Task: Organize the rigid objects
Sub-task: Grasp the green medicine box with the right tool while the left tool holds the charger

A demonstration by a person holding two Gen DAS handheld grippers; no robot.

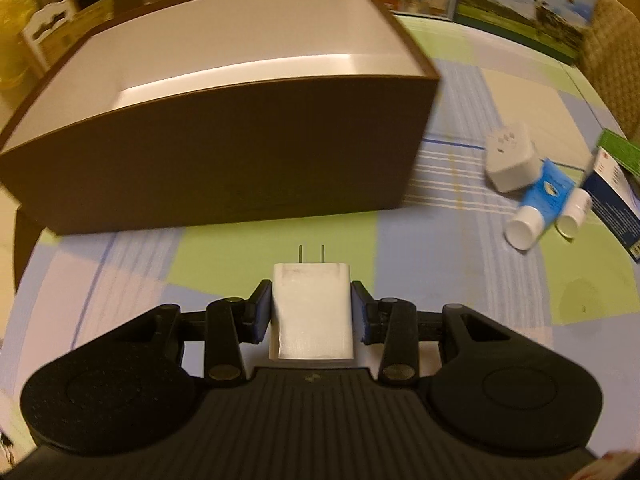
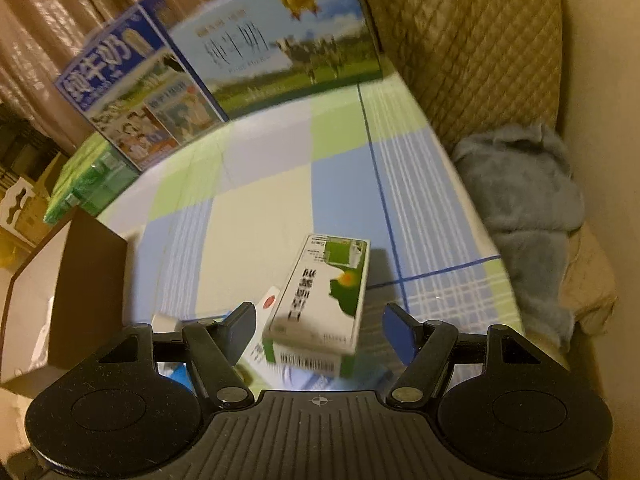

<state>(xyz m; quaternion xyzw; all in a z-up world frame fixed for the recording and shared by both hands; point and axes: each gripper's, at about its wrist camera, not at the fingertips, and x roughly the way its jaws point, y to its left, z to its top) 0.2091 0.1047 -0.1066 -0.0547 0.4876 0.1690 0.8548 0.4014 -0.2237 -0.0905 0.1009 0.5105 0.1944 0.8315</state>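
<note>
Left gripper [image 1: 312, 312] clamps a smooth white charger [image 1: 311, 312], two metal prongs forward, above the checked tablecloth [image 1: 280, 244]. Beyond it, a brown cardboard box [image 1: 224, 160], white inside, floor partly hidden. Right gripper [image 2: 319, 322] is open; a glossy green-white carton [image 2: 320, 304] lies between the jaws, untouched, covering blurred items beneath. Far right: white cube [image 1: 510, 162], blue tube [image 1: 538, 208], motion-smeared.

Home dining spot, checked tablecloth [image 2: 256, 184], milk cartons [image 2: 280, 40] (stacked behind), quilted chair [image 2: 460, 40], curtains [image 2: 60, 20]
</note>
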